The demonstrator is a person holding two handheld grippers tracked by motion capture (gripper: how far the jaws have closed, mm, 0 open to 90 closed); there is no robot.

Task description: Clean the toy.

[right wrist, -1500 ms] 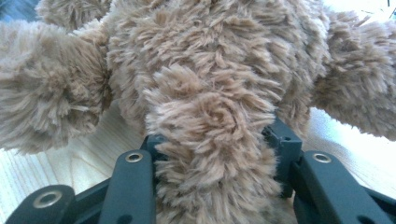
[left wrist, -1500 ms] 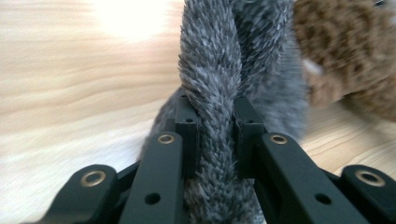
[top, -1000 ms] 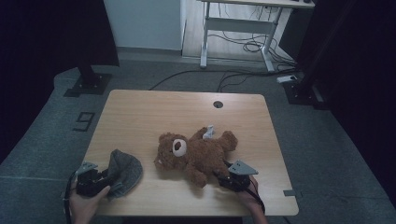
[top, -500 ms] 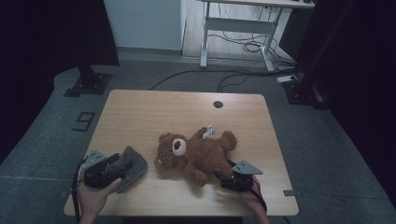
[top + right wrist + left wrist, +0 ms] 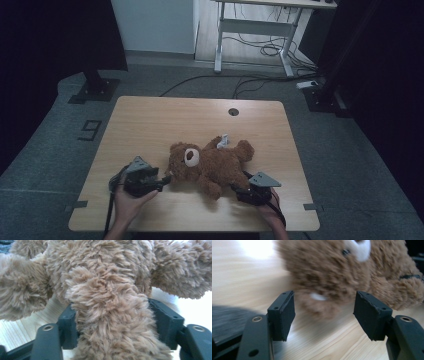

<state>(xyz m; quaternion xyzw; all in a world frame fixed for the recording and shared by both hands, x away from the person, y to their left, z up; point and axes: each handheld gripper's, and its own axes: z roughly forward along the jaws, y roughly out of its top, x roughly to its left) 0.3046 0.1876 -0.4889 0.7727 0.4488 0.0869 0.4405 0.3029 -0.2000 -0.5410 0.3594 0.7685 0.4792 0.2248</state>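
- The teddy bear [image 5: 212, 166] lies on its back near the front-middle of the wooden table [image 5: 150, 120], head toward my left, legs toward my right, so its long axis runs roughly across the table, tilted a little away on the right.
- My right gripper [image 5: 245, 192] sits at the bear's near-right end; in the right gripper view a plush leg [image 5: 112, 327] fills the gap between my two black jaws, which are pressed against the fur on both sides (clamped on the limb, as far as I can judge).
- My left gripper [image 5: 162, 179] points at the bear's head from the left; its jaws stand wide apart with nothing between them.
- In the left gripper view the head [image 5: 322, 272] lies just ahead of and slightly above the gap, near but apart from the pads [image 5: 284, 315].
- The left gripper is the nearer one to the head; I judge that closing on it calls for a short advance along the bear's long axis.
- Hard to make out: the left gripper view is blurred, a small white tag [image 5: 223, 141] by the far arm is unreadable, and a dark grey patch [image 5: 227, 315] at lower left cannot be identified.
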